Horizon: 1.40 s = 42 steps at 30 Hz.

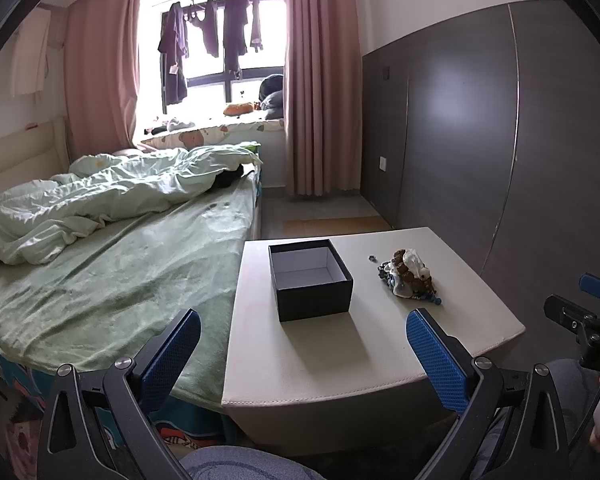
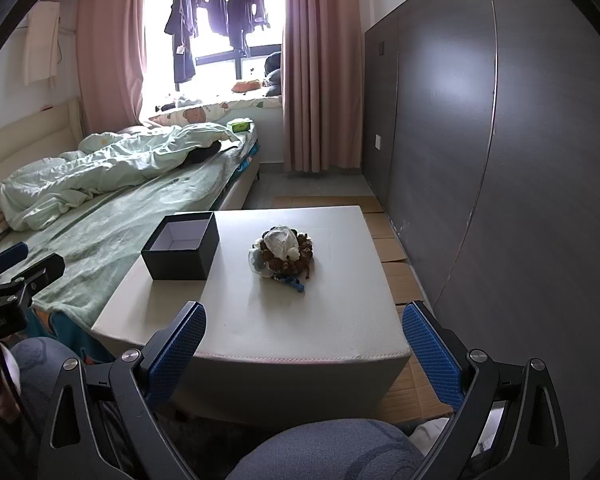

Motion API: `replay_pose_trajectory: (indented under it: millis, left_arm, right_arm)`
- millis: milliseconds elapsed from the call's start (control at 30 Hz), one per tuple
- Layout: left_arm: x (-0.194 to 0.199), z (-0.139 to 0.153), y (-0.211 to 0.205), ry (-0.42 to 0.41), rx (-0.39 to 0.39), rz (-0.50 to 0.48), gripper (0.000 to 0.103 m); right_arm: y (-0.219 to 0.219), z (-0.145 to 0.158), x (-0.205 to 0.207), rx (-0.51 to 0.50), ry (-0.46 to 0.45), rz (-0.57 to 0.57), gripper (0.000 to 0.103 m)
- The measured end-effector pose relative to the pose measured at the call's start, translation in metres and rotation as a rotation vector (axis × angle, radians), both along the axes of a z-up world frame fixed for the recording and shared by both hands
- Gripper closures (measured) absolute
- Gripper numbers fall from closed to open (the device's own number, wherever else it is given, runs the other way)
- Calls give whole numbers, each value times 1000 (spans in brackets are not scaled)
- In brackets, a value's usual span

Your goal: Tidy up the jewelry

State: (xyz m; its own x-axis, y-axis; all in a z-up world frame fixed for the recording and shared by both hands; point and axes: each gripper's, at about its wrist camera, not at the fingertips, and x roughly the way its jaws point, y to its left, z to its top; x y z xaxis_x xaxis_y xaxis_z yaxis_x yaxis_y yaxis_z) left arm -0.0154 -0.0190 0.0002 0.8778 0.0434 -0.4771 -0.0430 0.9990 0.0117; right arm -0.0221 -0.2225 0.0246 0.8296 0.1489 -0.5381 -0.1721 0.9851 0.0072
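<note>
A heap of jewelry [image 1: 409, 277] [image 2: 285, 253], brown and blue beads with white pieces, lies on the white stool [image 1: 380, 360] [image 2: 268, 332]. A small loose bead [image 1: 372, 257] rests just left of the heap. An open black box [image 1: 310, 279] [image 2: 182, 245] with a white, bare inside stands left of the heap. My left gripper [image 1: 303, 354] hovers open near the stool's front edge, short of the box. My right gripper [image 2: 304, 346] hangs open over the front edge, short of the heap. Neither holds anything.
A bed [image 1: 100, 264] [image 2: 108, 216] with a green sheet and rumpled duvet adjoins the stool's left side. A dark wardrobe wall [image 1: 500, 140] [image 2: 500, 160] runs along the right. Cardboard [image 2: 396, 264] covers the floor beside the stool. The person's knees [image 2: 332, 452] show below.
</note>
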Motion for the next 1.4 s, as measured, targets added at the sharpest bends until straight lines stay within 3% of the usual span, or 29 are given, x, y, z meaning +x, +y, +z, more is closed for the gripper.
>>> replay_pose_trajectory:
  millis: [633,900,1400]
  left_arm:
    - [-1,-1,-5,5,3,2,0]
    - [-1,-1,5,33,-51,8,0]
    - [42,13,4,128,-118,-151,14]
  right_arm:
    - [-2,0,-2,7,-3,-7,4]
    - [-4,1,-4,4,-2,-8,4]
    - [-28,7,30,132,133,12,5]
